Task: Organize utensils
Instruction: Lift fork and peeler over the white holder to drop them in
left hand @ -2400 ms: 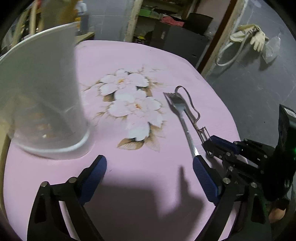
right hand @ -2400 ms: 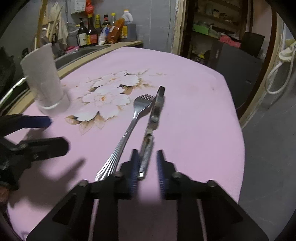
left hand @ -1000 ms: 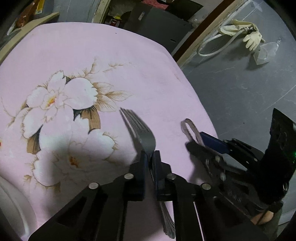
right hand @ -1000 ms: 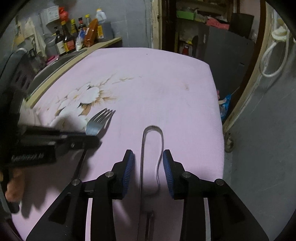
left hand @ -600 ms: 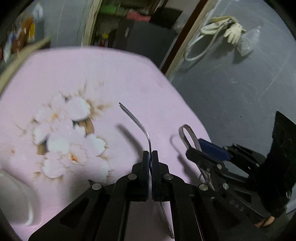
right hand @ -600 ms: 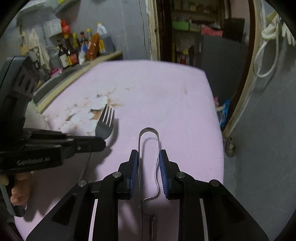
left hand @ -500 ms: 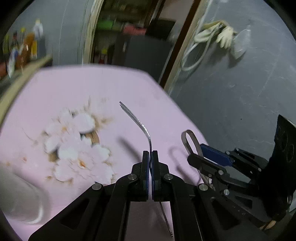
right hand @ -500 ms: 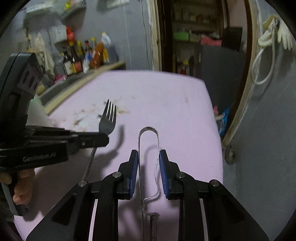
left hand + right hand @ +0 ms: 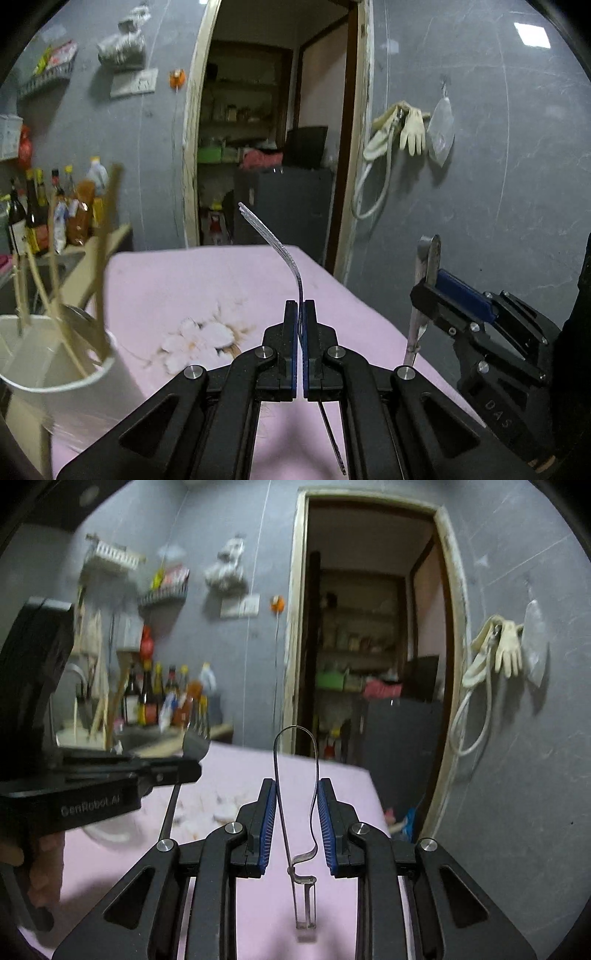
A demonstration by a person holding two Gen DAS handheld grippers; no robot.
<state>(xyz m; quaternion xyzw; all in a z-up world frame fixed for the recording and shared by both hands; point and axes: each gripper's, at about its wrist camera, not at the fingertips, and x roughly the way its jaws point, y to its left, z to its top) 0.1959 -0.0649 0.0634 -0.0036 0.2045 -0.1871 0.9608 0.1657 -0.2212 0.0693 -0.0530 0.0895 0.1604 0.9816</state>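
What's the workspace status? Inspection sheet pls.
Surface: pink floral tablecloth, no utensils seen lying on it.
Job's things: fork and wire-handled peeler both lifted; white cup at left holds wooden sticks.
Clutter: sauce bottles on the counter behind.
Grippers: left tool shut on fork; right tool shut on peeler.
Cables: white hose hangs on the wall.
Surroundings: open doorway, rubber gloves hung up.

Shiny metal fork (image 9: 284,254); matt pink tablecloth (image 9: 207,288).
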